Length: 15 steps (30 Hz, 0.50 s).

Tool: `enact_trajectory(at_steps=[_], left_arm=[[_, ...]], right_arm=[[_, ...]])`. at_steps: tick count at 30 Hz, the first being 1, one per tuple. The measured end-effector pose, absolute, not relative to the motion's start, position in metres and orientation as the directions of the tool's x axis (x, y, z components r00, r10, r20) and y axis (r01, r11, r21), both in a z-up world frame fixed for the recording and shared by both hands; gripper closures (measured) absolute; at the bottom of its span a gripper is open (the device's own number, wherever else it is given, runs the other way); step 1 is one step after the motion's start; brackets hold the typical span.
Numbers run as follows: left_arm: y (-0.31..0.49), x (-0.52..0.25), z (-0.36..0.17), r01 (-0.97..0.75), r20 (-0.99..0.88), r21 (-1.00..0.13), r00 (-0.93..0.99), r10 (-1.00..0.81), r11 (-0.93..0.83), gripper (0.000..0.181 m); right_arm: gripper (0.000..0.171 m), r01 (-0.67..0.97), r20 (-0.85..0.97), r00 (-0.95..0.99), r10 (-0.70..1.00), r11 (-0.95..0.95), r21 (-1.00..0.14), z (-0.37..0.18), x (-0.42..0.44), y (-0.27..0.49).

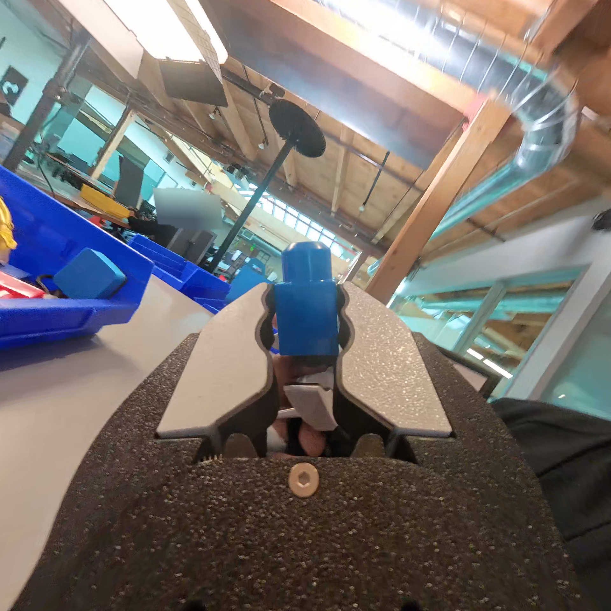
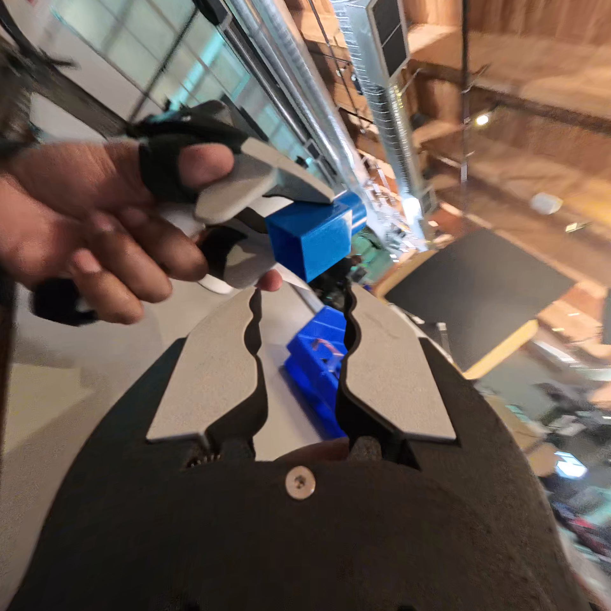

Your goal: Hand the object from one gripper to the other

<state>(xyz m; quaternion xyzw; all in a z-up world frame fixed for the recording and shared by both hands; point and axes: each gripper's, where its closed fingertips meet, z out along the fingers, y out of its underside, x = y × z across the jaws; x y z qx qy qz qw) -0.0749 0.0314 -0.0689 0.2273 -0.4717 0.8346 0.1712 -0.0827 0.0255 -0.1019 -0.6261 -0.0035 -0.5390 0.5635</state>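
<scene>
Clamped in the left gripper (image 1: 305, 297), a blue block (image 1: 305, 317) with a round knob points upward; the right gripper (image 2: 301, 297) gapes empty just beside it.

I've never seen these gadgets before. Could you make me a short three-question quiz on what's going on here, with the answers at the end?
1. True or false: the blue block is lying on the table.
2. Which gripper holds the block? A) left B) right C) neither
3. Fill in: the right gripper is ____, with nothing between its fingers.

Key
1. False. It is held up off the table, clamped in the left gripper.
2. A. The right wrist view shows the same block in the left gripper, held by a hand.
3. Open.
</scene>
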Motion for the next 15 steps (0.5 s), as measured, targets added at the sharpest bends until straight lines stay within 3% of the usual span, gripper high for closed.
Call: enact_trajectory(at_steps=[5, 10, 15], left_arm=[[0.023, -0.071, -0.077, -0.633, 0.658, -0.581, -0.735, 0.164, -0.511, 0.145], [0.017, -0.064, -0.084, -0.662, 0.717, -0.464, -0.671, 0.189, -0.588, 0.145], [0.006, -0.07, -0.088, -0.666, 0.718, -0.453, -0.667, 0.2, -0.592, 0.145]], right_arm=[[0.12, 0.649, 0.728, 0.226, -0.647, -0.458, -0.608, -0.09, -0.081, 0.018], [0.123, 0.65, 0.744, 0.21, -0.635, -0.478, -0.591, -0.092, -0.082, 0.02], [0.118, 0.631, 0.761, 0.23, -0.607, -0.502, -0.591, -0.1, -0.08, 0.024]])
